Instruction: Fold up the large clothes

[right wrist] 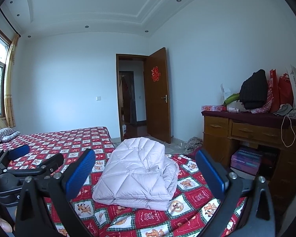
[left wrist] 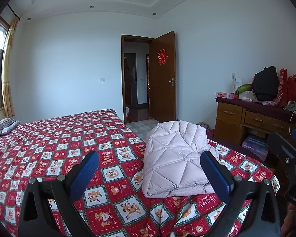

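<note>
A pale pink quilted down jacket [left wrist: 173,158] lies folded in a compact bundle near the corner of the bed with the red checked cartoon sheet [left wrist: 69,138]. It also shows in the right wrist view [right wrist: 140,169]. My left gripper [left wrist: 148,169] is open and empty, held back from the jacket, its right pad in front of the bundle's near right edge. My right gripper [right wrist: 146,169] is open and empty, held back with the jacket framed between its blue pads. The left gripper also shows at the left of the right wrist view [right wrist: 36,155].
A wooden dresser [right wrist: 246,134] with a black bag, red bags and clutter stands at the right. Boxes [right wrist: 246,162] sit under it. An open brown door [right wrist: 157,94] is at the back. A striped pillow [left wrist: 2,127] lies at the far left.
</note>
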`<state>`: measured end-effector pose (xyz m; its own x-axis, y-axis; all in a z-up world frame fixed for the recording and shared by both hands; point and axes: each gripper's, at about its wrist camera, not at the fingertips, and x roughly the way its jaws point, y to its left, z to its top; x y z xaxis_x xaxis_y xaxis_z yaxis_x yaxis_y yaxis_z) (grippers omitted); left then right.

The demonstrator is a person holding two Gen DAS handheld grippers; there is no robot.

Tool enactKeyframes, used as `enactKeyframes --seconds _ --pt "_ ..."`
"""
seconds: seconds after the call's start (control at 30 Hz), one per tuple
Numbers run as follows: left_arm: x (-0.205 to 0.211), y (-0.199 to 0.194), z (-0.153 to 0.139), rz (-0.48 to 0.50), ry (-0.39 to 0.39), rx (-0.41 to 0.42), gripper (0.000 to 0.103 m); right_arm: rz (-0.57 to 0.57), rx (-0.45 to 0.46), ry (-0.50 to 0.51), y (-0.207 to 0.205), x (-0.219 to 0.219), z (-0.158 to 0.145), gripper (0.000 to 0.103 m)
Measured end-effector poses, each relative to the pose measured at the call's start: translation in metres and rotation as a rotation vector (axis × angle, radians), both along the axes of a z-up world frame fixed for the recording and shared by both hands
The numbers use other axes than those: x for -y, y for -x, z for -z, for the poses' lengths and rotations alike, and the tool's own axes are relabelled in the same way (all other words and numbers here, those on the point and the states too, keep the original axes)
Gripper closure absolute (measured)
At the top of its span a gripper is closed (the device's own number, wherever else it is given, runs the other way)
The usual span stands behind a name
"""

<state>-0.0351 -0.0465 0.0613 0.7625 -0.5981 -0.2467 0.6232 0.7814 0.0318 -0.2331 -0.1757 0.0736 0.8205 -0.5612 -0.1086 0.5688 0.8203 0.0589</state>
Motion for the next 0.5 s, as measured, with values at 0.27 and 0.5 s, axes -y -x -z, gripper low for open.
enactKeyframes --seconds 0.27,0.5 --pt "0.0034 0.001 0.0032 -0.007 -0.011 -0.001 0.001 -0.004 -0.004 -0.014 -0.0007 -0.0003 0.0008 0.0" --pt "0.0047 -0.0015 0.0042 -0.012 -0.013 -0.012 0.001 -0.006 -0.007 -0.023 -0.0011 0.0029 0.001 0.0"
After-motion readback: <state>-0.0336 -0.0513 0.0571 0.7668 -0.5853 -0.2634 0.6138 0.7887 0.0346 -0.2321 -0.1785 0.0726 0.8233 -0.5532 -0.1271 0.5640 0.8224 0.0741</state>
